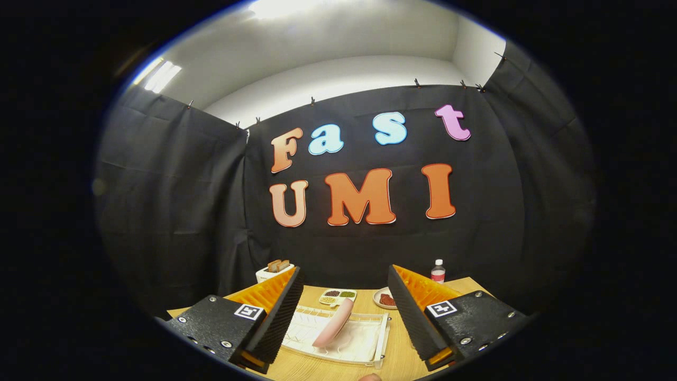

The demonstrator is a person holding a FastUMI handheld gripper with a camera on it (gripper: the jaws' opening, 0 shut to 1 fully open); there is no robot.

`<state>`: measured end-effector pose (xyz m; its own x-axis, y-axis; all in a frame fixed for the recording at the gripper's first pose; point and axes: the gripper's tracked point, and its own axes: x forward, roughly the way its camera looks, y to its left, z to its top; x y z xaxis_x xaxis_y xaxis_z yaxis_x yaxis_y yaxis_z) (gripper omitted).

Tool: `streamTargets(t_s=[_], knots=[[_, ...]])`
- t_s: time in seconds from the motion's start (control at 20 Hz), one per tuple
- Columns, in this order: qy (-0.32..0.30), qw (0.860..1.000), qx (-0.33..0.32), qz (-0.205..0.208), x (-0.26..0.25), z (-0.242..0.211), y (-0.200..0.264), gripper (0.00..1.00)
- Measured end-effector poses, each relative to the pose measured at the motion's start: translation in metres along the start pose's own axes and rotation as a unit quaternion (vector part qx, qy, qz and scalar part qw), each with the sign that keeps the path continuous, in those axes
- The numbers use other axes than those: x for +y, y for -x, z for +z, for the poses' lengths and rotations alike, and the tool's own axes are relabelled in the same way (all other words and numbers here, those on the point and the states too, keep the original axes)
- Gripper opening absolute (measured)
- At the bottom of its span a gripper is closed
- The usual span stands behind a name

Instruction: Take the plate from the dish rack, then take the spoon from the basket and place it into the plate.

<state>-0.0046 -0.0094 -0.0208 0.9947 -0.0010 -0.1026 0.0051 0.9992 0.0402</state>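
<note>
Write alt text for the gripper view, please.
The gripper hangs open above a white dish rack holding a pink plate on edge between the jaws. Beyond on the wooden table: sectioned dish, toaster, bottle.

1. The gripper (346,312) was held level and looked forward over the scene.
2. Its two fingers stood wide apart, with a broad gap between them, so it was clearly opened.
3. The left finger (277,312) leaned inward at its far end, and the right finger (410,312) leaned inward in the same way.
4. The ribbed inner faces of both fingers turned toward each other across the gap.
5. Neither finger pressed on anything.
6. Each finger was fixed on a block with screws and a square marker on top.
</note>
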Motion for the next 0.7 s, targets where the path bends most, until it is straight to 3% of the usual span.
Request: streamTargets(t_s=[0.4,0.7], knots=[[0.032,0.998,-0.043,-0.017,-0.008,0.011,0.009,0.96],[0.042,0.999,-0.001,0.006,0.007,-0.015,-0.005,0.96]])
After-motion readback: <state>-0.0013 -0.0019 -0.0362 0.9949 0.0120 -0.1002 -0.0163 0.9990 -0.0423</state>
